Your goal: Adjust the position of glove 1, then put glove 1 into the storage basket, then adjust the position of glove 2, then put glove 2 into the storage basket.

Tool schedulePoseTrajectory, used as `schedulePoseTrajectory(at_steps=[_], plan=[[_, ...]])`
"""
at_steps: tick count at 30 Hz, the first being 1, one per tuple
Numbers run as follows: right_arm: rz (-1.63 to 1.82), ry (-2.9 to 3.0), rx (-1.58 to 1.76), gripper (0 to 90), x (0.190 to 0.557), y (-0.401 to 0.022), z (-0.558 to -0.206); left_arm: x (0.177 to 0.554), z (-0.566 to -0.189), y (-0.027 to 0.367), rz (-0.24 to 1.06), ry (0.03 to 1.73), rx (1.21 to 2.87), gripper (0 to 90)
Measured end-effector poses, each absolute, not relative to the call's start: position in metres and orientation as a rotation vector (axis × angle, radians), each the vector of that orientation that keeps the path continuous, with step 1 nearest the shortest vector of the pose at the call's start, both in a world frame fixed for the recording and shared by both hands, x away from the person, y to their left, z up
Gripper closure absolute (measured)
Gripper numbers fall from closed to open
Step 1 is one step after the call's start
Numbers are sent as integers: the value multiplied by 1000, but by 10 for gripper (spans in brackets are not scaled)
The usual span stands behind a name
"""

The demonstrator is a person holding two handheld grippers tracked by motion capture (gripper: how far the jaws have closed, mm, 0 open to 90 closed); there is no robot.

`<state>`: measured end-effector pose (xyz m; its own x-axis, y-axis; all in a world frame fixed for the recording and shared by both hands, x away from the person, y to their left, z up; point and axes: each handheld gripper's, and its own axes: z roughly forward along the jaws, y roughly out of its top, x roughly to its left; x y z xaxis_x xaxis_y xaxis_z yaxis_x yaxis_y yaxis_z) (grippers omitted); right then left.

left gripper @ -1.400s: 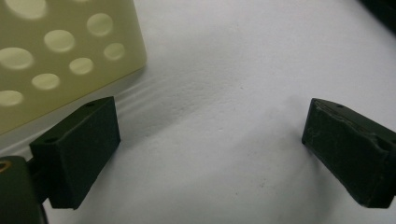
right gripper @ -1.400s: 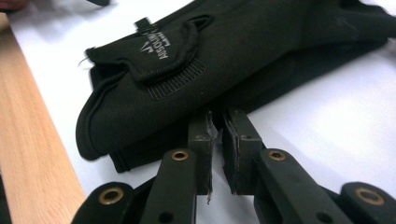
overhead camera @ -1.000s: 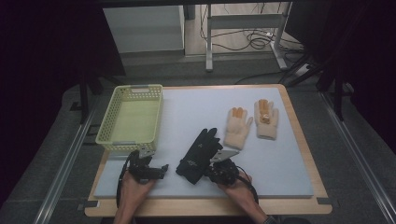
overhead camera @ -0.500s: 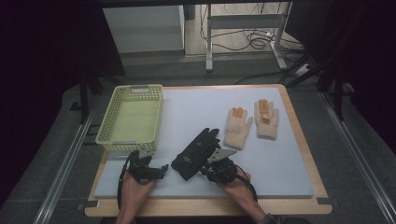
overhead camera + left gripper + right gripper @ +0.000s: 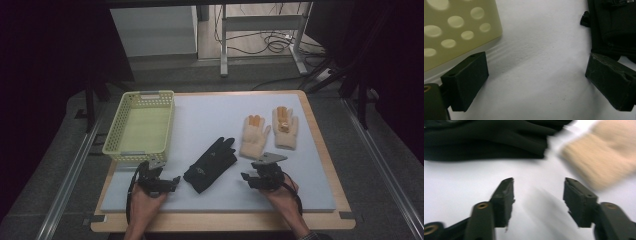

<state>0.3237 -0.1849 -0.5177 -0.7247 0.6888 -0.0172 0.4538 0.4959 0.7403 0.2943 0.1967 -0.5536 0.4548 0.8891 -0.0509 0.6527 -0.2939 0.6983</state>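
A black glove (image 5: 211, 165) lies flat on the pale mat (image 5: 210, 117), fingers pointing toward the far right. My left gripper (image 5: 173, 180) rests just left of its cuff with the jaws spread wide (image 5: 536, 82) and nothing between them; the glove's edge (image 5: 614, 25) sits beyond the right jaw. My right gripper (image 5: 245, 178) hovers to the right of the glove. Its jaws have just been opening and stand apart over bare mat (image 5: 539, 192). Ahead of it are the black glove (image 5: 486, 140) and a beige glove (image 5: 604, 162).
A pale green perforated basket (image 5: 165, 117) stands at the mat's left side, its corner (image 5: 456, 27) close to my left gripper. Two beige gloves with orange fingertips (image 5: 254, 136) (image 5: 285, 127) lie side by side at the far right. The wooden table edge (image 5: 320, 130) frames the mat.
My right gripper has let go of the black glove and pulled away to the right, its jaws now apart. The glove has settled flat. The left gripper has stayed put.
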Motion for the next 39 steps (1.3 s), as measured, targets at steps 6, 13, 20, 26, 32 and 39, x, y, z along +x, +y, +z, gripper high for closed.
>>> schedulePoseTrajectory(at_steps=[6, 13, 20, 26, 32, 39], plan=[[1010, 2357, 1048, 285, 329, -220, -518, 294, -554, 197, 461, 1283, 2048, 49], [959, 2268, 1108, 233, 332, -256, -520, 294, -553, 197, 460, 1283, 2049, 49], [913, 2234, 1174, 192, 334, -280, -528, 294, -553, 197, 461, 1280, 2052, 50], [933, 2235, 1213, 174, 336, -283, -530, 292, -550, 195, 479, 1238, 2085, 60], [935, 2233, 1211, 174, 336, -283, -530, 287, -542, 192, 482, 1180, 2132, 49], [934, 2232, 1209, 174, 335, -283, -530, 287, -533, 192, 413, 1141, 2128, 39]])
